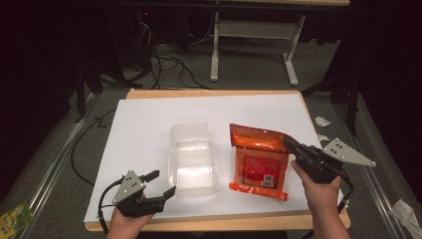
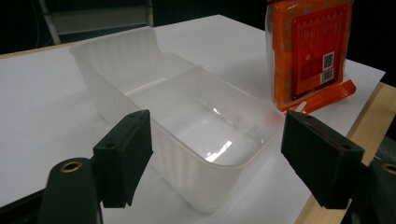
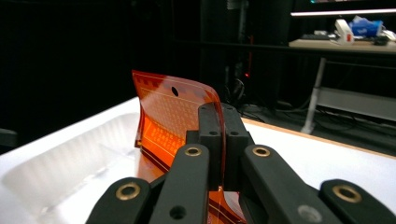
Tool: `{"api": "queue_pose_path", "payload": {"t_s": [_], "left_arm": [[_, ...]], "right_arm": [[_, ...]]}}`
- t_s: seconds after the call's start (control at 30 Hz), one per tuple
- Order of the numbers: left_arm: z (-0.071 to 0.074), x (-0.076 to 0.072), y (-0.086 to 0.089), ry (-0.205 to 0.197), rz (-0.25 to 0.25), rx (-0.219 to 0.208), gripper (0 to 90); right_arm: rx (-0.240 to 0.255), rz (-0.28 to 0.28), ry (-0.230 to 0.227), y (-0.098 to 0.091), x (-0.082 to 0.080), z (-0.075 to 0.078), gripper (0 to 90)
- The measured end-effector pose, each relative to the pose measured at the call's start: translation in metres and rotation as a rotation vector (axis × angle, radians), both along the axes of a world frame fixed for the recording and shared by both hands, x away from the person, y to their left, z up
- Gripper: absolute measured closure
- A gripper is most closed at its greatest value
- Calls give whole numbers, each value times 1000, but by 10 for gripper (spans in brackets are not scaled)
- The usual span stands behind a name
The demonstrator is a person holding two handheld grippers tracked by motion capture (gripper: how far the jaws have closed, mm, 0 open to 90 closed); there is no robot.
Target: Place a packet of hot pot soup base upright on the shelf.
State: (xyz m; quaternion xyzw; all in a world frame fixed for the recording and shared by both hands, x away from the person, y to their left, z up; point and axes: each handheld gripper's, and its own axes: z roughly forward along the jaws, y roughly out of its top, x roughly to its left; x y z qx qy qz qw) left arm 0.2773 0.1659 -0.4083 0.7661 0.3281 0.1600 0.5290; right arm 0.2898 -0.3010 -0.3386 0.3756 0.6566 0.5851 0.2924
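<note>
Two grippers working. Left gripper (image 1: 161, 185), lower left of frame: jaws spread, empty, beside clear plastic tub (image 1: 193, 159) at centre. Right gripper (image 1: 290, 144): jaws pinching orange pouch (image 1: 259, 167) at upper right corner. Pouch likely light, floppy, slippery; edge grip lifts top flap only.

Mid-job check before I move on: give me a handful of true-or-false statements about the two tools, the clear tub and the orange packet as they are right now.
1. The right tool is shut on the orange packet. True.
2. The left tool grips the clear tub. False: its jaws stand open, apart from the tub.
3. The tub holds the packet. False: the tub looks empty; the packet lies beside it on the white sheet.
4. The packet's top edge is lifted and curled. True.
5. The tub lies on the left tool's side of the packet. True.
</note>
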Motion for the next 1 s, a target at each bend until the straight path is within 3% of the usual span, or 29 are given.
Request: {"api": "queue_pose_path", "payload": {"t_s": [0.2,0.27,0.33,0.5,0.63,0.8,1.0], "left_arm": [[11,7,-21,23,-7,2,276],[16,11,-29,32,-22,-18,278],[22,16,-38,33,-35,-21,280],[35,31,-66,14,-65,-11,280],[38,39,-77,10,-72,-5,280],[39,52,-89,28,-78,-34,279],[41,66,-110,44,-104,-37,280]], "right_arm": [[9,24,-9,-4,-14,-1,900],[18,28,-9,-7,-15,-2,900],[38,34,-4,-9,-14,-3,900],[32,37,-3,-11,-15,-4,900],[37,38,-1,-11,-15,-4,900],[40,44,-3,-11,-15,-4,900],[44,42,2,-13,-15,-4,900]]}}
